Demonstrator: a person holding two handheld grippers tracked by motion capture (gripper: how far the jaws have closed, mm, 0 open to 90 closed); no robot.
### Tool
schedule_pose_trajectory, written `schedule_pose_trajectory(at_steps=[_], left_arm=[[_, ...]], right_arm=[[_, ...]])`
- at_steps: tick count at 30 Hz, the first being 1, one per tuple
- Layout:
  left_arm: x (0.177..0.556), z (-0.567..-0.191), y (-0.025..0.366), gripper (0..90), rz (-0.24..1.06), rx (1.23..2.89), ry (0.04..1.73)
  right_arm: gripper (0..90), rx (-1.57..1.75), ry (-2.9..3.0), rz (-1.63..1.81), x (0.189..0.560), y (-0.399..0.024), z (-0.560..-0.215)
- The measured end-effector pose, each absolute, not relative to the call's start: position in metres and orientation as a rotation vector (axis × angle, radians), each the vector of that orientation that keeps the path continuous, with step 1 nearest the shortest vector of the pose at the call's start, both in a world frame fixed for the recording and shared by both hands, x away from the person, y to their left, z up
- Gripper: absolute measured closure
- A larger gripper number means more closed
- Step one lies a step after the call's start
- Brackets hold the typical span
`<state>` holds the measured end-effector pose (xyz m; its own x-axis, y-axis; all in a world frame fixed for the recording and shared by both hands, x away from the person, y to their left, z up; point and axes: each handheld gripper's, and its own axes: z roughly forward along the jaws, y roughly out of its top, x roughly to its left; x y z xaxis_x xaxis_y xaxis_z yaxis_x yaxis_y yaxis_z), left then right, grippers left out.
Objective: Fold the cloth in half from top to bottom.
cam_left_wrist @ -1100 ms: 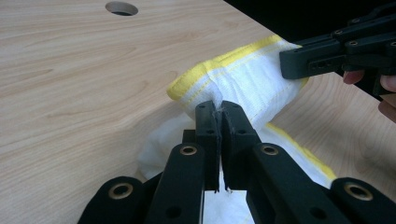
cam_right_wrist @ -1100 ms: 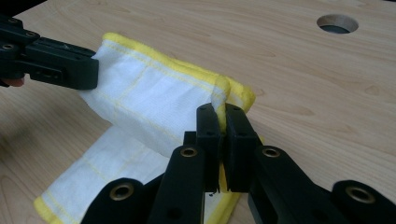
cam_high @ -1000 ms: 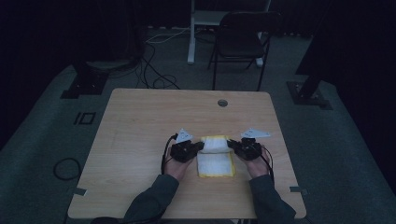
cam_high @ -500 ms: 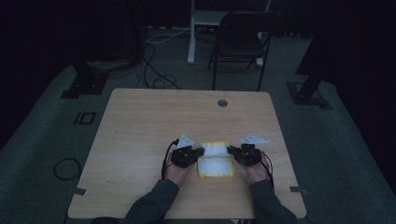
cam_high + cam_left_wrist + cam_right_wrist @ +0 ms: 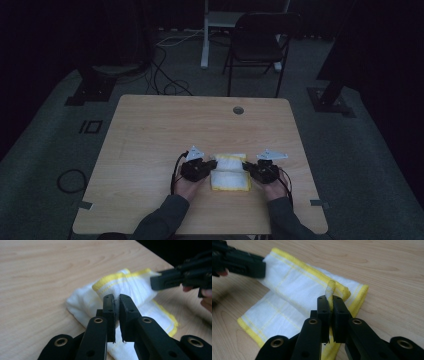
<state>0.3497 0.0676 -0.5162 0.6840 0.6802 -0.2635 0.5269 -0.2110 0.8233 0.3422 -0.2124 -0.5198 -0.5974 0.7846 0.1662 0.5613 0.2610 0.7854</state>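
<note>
A white cloth with yellow edges [image 5: 230,175] lies folded on the near middle of the wooden table [image 5: 150,135]. My left gripper [image 5: 212,164] is at the cloth's left side; in the left gripper view [image 5: 117,297] its jaws stand a narrow slit apart on a raised fold of the cloth [image 5: 120,286] and have just been opening slightly. My right gripper [image 5: 246,166] is at the cloth's right side. The right gripper view shows it [image 5: 330,298] shut on a pinched yellow-edged corner of the cloth [image 5: 294,287], which sticks up between the jaws.
A round cable hole [image 5: 238,110] is in the table near its far edge. Beyond the table stand a dark folding chair [image 5: 260,45] and a white desk leg [image 5: 205,35], with cables on the floor. Black stand bases [image 5: 92,87] flank the table.
Both hands have come slightly toward the near edge of the table, bringing the held cloth edge with them. The cloth's top layer now lies folded further over the bottom one.
</note>
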Motion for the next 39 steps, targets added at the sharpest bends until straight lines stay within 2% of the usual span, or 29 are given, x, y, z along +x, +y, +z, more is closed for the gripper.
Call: schedule_pose_trajectory(at_steps=[9,17,26,39], left_arm=[[0.371,-0.504,0.077,82.4,0.221,1.846,0.996],[0.393,-0.505,0.061,81.4,0.215,1.91,0.999],[0.39,-0.511,0.051,80.6,0.158,1.953,0.984],[0.37,-0.517,0.057,80.5,0.143,1.945,0.968]], right_arm=[[86.9,1.247,2.278,1.251,0.338,-0.212,-0.522],[86.8,1.242,2.275,1.251,0.335,-0.212,-0.523],[85.5,1.236,2.27,1.262,0.332,-0.213,-0.521],[68.9,1.258,2.218,1.256,0.329,-0.222,-0.519]])
